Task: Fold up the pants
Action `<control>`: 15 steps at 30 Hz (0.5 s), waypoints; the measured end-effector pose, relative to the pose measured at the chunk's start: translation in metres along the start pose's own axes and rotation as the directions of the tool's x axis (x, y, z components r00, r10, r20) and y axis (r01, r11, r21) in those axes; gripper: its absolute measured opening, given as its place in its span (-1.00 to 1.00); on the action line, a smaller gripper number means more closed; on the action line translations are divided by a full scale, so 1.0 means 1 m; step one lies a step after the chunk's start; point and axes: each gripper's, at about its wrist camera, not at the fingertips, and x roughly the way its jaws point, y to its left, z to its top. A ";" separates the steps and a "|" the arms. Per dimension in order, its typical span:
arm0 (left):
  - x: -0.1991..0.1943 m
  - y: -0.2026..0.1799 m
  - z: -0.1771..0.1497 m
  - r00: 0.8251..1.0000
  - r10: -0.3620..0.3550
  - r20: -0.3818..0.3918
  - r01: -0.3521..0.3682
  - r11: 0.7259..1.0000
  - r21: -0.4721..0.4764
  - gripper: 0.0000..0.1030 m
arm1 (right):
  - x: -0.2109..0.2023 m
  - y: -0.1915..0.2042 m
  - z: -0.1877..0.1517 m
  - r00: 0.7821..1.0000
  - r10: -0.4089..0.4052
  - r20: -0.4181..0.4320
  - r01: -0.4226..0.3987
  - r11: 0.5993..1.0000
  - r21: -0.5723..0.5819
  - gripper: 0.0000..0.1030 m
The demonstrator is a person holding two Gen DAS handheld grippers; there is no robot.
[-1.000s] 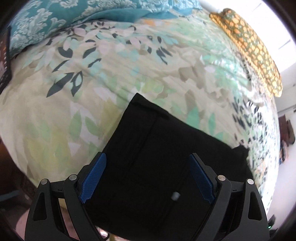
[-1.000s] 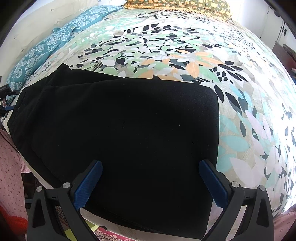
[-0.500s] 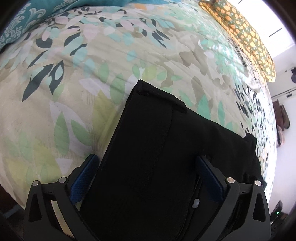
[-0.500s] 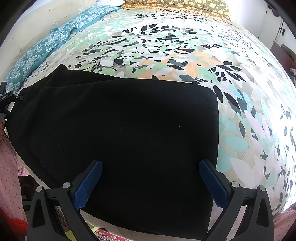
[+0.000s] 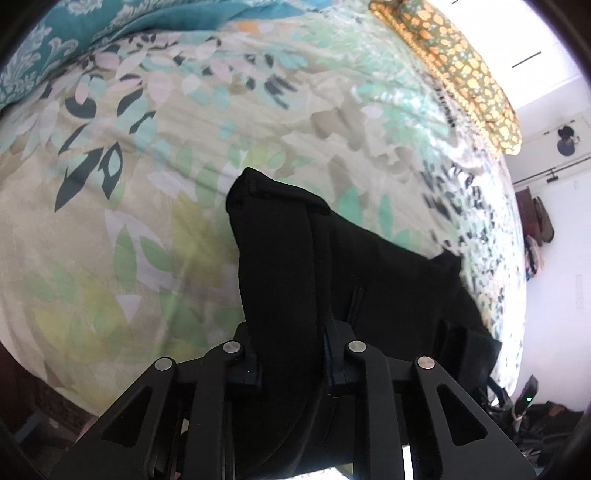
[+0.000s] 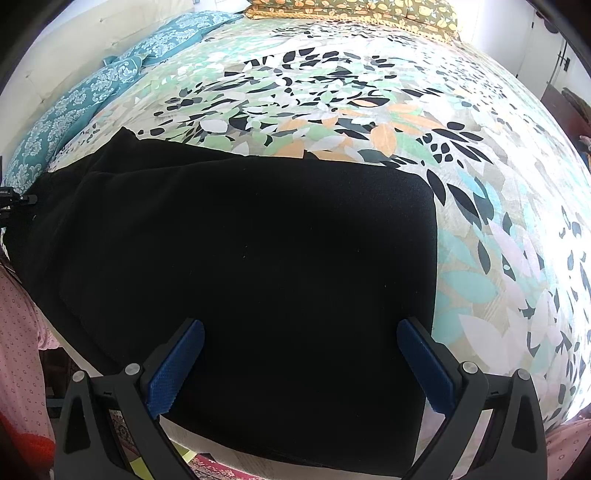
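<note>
Black pants (image 6: 258, 266) lie folded flat on the floral bedspread (image 6: 369, 92), near the bed's front edge. In the left wrist view the pants' waistband end (image 5: 280, 236) rises in a fold from my left gripper (image 5: 291, 354), which is shut on that cloth. My right gripper (image 6: 301, 362) is open, its blue pads (image 6: 177, 365) spread above the other end of the pants, touching nothing I can see.
Teal patterned pillows (image 6: 92, 92) lie at the left of the bed, a yellow-and-green patterned pillow (image 6: 354, 11) at the far end. Pink clothing (image 6: 18, 332) of the person is at the lower left. Dark bags (image 5: 539, 225) stand by the white wall.
My left gripper has gone from open over the pants to shut on the waistband end, and the cloth now bunches up from it. The right gripper has stayed open and still.
</note>
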 end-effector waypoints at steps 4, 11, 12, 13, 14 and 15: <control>-0.026 -0.029 -0.005 0.993 -0.106 0.056 0.107 0.994 -0.011 -0.66 | 0.000 0.000 0.000 1.000 -0.001 -0.001 0.001 1.000 0.001 1.00; -0.044 -0.133 -0.040 0.955 -0.292 0.052 0.287 0.955 0.076 -0.67 | 0.000 -0.001 0.001 1.000 0.000 -0.007 0.000 1.000 0.002 1.00; -0.036 -0.151 -0.046 0.952 -0.305 0.036 0.301 0.950 0.089 -0.66 | 0.000 -0.001 0.001 1.000 0.001 -0.006 -0.001 1.000 0.001 1.00; -0.025 -0.171 -0.054 0.950 -0.312 0.019 0.308 0.945 0.112 -0.66 | 0.000 -0.001 0.001 1.000 0.001 -0.005 -0.001 1.000 -0.001 1.00; -0.015 -0.189 -0.060 0.954 -0.299 0.012 0.294 0.945 0.146 -0.66 | 0.000 -0.001 0.000 1.000 0.001 -0.003 -0.001 1.000 -0.004 1.00; 0.001 -0.211 -0.069 0.965 -0.263 0.004 0.258 0.947 0.190 -0.63 | 0.000 -0.001 -0.001 1.000 0.001 0.001 -0.001 1.000 -0.008 1.00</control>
